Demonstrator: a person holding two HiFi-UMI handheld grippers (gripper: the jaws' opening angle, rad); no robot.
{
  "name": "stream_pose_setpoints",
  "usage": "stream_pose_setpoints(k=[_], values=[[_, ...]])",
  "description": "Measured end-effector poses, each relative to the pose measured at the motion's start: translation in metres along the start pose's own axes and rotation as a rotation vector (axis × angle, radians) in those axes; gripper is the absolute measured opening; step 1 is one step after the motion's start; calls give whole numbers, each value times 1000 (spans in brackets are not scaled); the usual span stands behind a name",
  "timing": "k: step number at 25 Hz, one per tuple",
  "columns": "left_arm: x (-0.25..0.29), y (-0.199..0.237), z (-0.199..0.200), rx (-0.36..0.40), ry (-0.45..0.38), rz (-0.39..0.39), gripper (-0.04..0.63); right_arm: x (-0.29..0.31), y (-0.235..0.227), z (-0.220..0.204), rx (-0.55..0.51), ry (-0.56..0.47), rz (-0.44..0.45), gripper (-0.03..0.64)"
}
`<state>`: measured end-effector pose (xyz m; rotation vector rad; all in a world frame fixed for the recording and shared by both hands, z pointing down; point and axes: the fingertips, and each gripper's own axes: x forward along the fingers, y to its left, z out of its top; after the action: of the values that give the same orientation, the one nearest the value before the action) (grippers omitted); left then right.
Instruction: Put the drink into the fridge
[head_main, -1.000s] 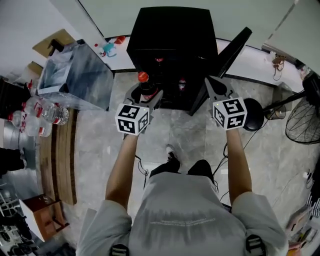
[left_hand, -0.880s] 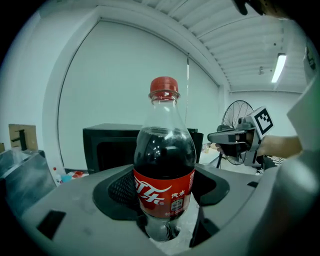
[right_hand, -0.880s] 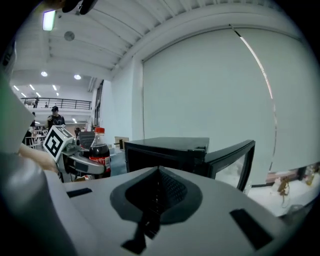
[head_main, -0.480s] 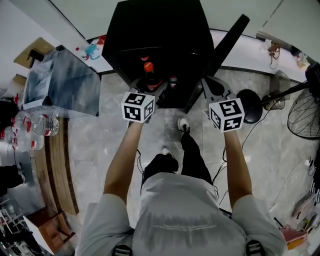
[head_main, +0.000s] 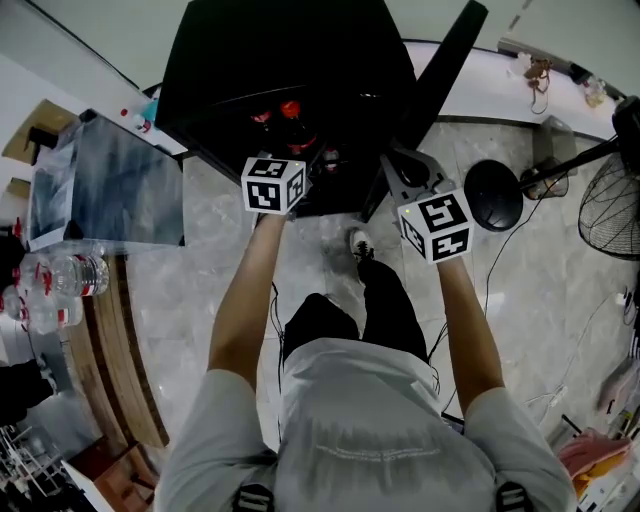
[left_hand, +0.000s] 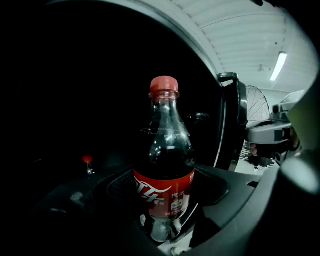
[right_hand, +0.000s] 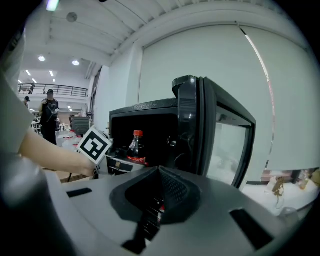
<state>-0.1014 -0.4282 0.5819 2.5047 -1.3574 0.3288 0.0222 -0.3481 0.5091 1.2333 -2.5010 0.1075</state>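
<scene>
A cola bottle with a red cap stands upright in my left gripper, which is shut on its labelled body. It is at the mouth of the black fridge, just inside the dark opening. The fridge door stands open to the right. At least one other red-capped bottle sits deeper inside. My right gripper hangs beside the door's lower edge, shut with nothing in it. In the right gripper view the cola bottle and the left gripper's marker cube show before the fridge.
A grey glass-fronted case stands left of the fridge. Water bottles lie on a wooden counter at far left. A round black stand base and a floor fan are on the right. A person stands far off.
The person has stepped closer to the fridge. My left gripper has carried the cola bottle forward into the fridge opening. The right gripper has moved along, still shut.
</scene>
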Motion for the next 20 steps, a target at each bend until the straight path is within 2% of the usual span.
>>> stream_pose_setpoints(k=[14, 20], values=[[74, 38, 4, 53, -17, -25, 301, 29, 12, -14, 42, 13, 37, 1], [100, 55, 8, 64, -53, 13, 301, 32, 16, -13, 11, 25, 58, 0]])
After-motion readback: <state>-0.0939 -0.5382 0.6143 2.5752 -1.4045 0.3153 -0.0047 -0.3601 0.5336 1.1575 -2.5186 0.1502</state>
